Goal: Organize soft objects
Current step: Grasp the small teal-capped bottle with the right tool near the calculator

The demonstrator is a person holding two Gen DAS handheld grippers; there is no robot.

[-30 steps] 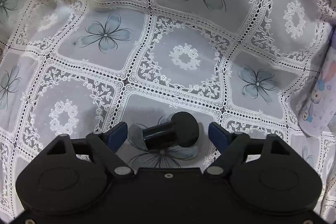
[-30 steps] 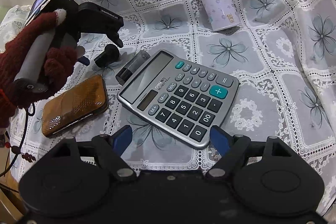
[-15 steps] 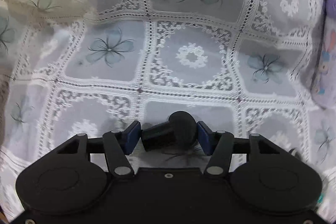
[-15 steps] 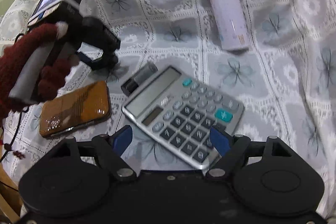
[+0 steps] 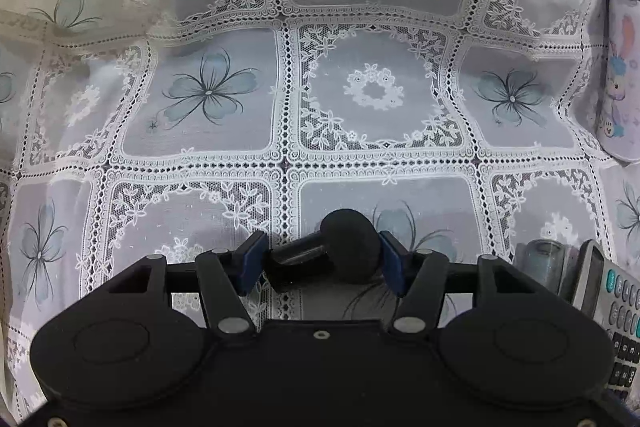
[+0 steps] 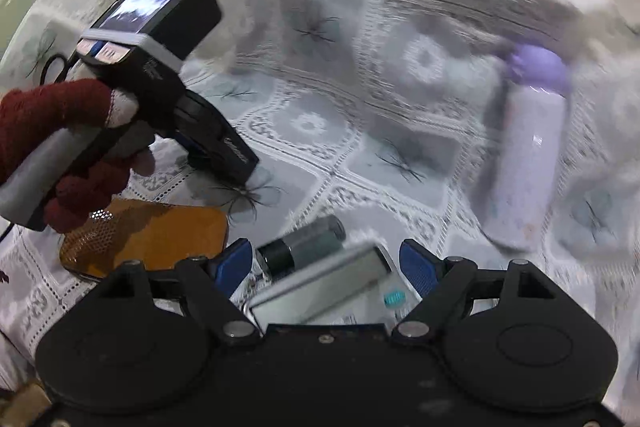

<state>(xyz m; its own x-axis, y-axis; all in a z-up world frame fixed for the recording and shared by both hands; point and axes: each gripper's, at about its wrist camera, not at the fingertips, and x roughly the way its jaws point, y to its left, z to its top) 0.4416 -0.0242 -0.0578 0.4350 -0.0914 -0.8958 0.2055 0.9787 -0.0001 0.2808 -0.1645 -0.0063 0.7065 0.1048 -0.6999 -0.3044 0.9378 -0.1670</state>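
Soft objects on this lace-covered tabletop (image 5: 400,7) come down, as far as can be seen, to one small black foam-headed piece; everything else looks hard. Largest is the lace cloth itself, draped and rumpled over the surface, so items sit on a slightly uneven bed. Next is the lilac bottle (image 6: 524,163), lying on its side well away from the cluster, at the right edge in the left wrist view. The calculator (image 6: 320,287) lies flat directly under the right gripper (image 6: 326,265), whose blue pads are spread wide with nothing between them but the calculator's display and a short grey cylinder (image 6: 300,247) just beside its upper edge. That view is blurred, so finer detail cannot be read. An amber mesh-textured case (image 6: 148,239) lies flat to the left of the calculator, below the gloved left hand (image 6: 60,163).

Smallest is the black foam-headed piece (image 5: 336,251), a stubby shaft with a round soft head. The left gripper (image 5: 320,257) has its pads pressed against both ends, one on the shaft end, one on the foam head, pinching it lengthwise. Gripping along its length probably keeps the round head from rolling out. It seems to sit at or just above the cloth; which, I cannot tell.
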